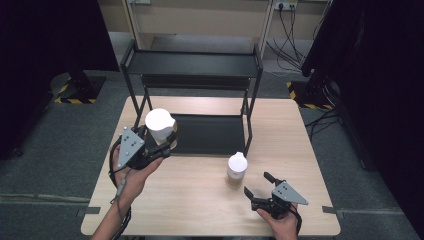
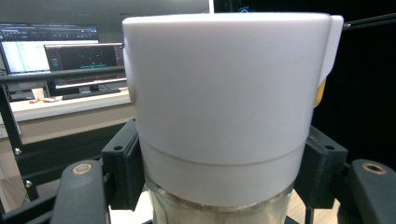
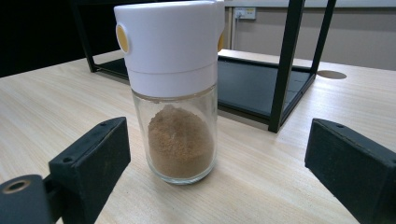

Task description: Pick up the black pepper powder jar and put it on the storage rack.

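My left gripper (image 1: 167, 141) is shut on a white-capped glass jar (image 1: 160, 125), held off the table at the left, in front of the black rack (image 1: 190, 65). In the left gripper view the jar's white cap (image 2: 224, 88) sits between the jaws, which clamp the jar just below it. A second spice jar (image 1: 236, 169) with a white cap and brown powder stands upright on the table (image 1: 200, 200). My right gripper (image 1: 259, 184) is open just to the right and in front of it. In the right gripper view that jar (image 3: 175, 93) stands a little beyond the spread jaws.
The black two-tier metal rack stands at the table's far half, its lower shelf (image 1: 210, 132) resting on the tabletop just behind the standing jar. A rack leg (image 3: 284, 65) rises close to the right of the jar. Bare wood lies at the front of the table.
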A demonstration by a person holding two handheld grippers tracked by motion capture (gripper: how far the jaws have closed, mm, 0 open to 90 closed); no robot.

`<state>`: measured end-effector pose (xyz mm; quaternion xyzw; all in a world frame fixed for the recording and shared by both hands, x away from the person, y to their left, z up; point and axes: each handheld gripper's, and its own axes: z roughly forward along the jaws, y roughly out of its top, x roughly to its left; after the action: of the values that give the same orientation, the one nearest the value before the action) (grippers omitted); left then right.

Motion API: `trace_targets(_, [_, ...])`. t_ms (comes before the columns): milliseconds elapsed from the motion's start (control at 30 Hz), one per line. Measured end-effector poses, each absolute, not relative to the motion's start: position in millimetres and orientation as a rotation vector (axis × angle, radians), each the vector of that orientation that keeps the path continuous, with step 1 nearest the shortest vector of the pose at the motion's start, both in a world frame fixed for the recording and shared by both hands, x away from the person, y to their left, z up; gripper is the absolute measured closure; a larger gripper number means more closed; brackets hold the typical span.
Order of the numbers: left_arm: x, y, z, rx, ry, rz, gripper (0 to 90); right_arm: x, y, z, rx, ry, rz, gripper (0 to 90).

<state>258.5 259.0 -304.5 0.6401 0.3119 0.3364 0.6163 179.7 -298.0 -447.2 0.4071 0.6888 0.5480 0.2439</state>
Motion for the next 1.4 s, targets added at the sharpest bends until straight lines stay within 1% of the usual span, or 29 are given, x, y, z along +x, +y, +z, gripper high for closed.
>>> trace_targets(600, [276, 259, -274, 1.440, 0.721, 0.817, 30.4, 179, -298, -447, 1.113, 1.880, 1.499, 7.0])
trace_targets(1400, [298, 256, -247, 1.408, 0.762, 0.858, 30.4, 179, -297, -447, 1.113, 1.877, 1.497, 7.0])
